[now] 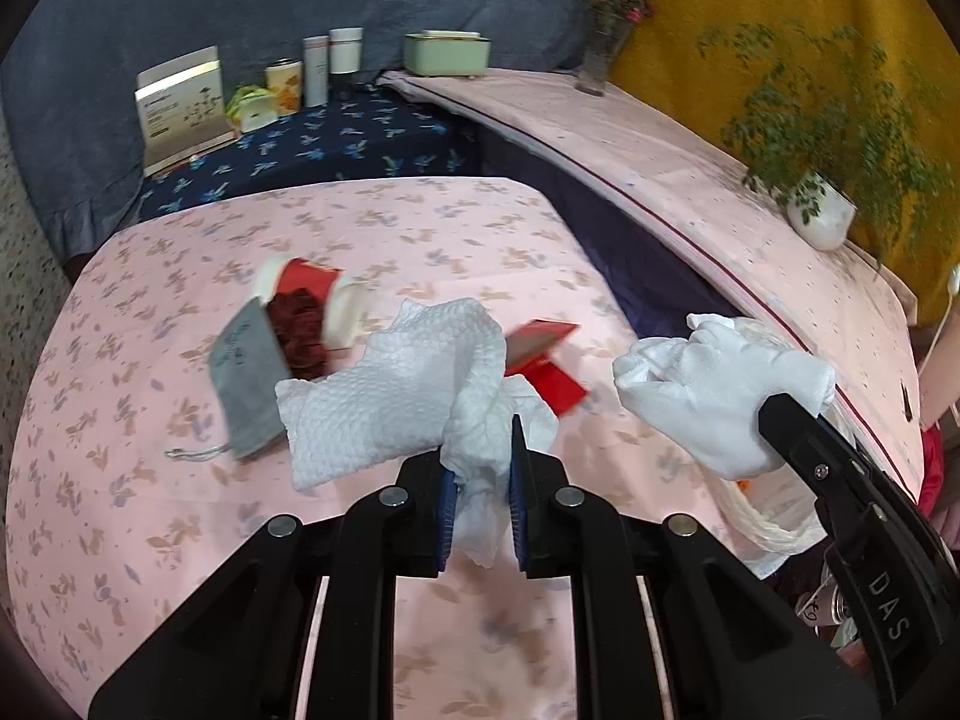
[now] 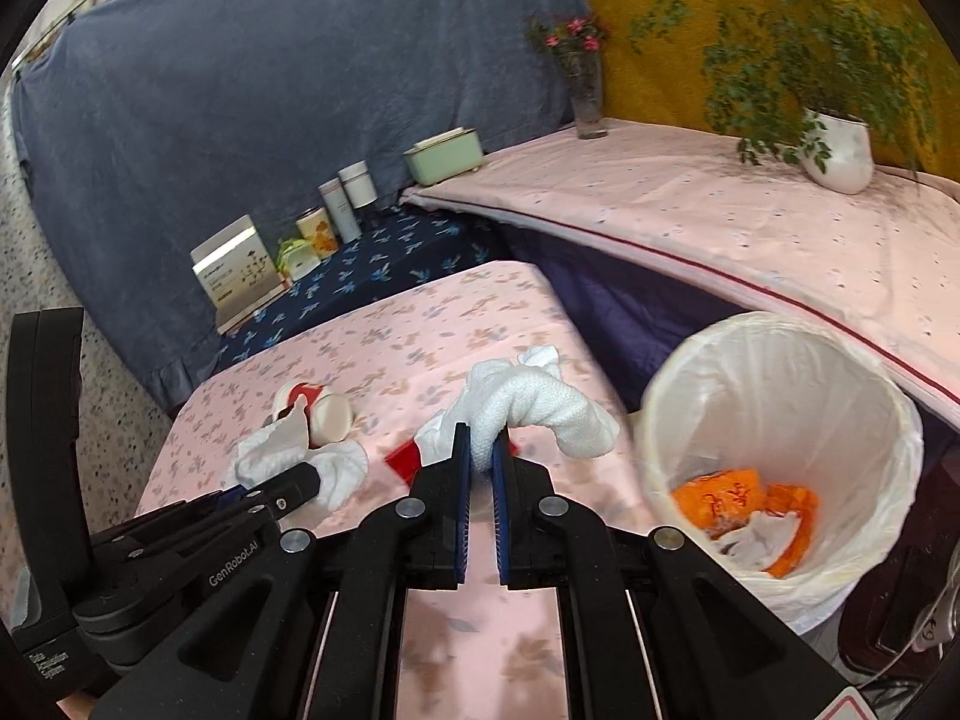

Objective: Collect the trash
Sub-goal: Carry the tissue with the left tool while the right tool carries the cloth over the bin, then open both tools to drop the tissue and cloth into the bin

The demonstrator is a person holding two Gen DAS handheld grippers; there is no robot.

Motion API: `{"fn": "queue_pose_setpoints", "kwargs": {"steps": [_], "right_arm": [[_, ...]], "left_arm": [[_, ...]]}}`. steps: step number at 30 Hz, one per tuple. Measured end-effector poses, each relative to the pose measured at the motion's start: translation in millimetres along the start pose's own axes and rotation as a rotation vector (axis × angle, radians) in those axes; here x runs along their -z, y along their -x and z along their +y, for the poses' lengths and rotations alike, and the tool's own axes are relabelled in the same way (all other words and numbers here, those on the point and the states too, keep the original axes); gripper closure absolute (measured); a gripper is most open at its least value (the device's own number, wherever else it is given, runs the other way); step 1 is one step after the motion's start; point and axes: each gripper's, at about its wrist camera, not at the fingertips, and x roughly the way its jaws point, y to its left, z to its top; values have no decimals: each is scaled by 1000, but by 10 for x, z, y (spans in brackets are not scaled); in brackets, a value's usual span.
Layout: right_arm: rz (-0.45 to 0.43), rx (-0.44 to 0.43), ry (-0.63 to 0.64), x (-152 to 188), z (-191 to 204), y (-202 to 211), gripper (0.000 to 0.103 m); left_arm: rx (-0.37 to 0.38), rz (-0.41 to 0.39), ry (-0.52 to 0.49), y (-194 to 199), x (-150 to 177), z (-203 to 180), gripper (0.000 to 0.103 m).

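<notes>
My left gripper (image 1: 483,450) is shut on a crumpled white paper towel (image 1: 396,390), held above the pink floral table (image 1: 180,480). My right gripper (image 2: 482,438) is shut on a twisted white tissue (image 2: 540,408), held beside the white-lined trash bin (image 2: 780,360), which holds orange wrappers (image 2: 744,501) and white paper. On the table lie a red-and-white paper cup (image 1: 312,300), a grey pouch (image 1: 249,378) and red card pieces (image 1: 543,360). The right gripper with its tissue (image 1: 714,384) shows in the left wrist view, and the left gripper (image 2: 288,480) in the right wrist view.
A dark blue floral shelf (image 1: 336,150) at the back holds a box (image 1: 180,108), tins and bottles. A raised pink surface (image 2: 750,228) to the right carries a green box (image 2: 444,156), a flower vase (image 2: 585,96) and a potted plant (image 2: 840,150).
</notes>
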Motion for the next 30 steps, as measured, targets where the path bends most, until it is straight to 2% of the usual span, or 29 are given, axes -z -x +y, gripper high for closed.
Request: {"fn": "queue_pose_setpoints", "kwargs": {"steps": [19, 30], "right_arm": [[-42, 150, -169, 10, -1243, 306, 96], [-44, 210, -225, 20, -1636, 306, 96]], "left_arm": [[127, 40, -203, -220, 12, -1413, 89], [189, 62, -258, -389, -47, -1852, 88]]}}
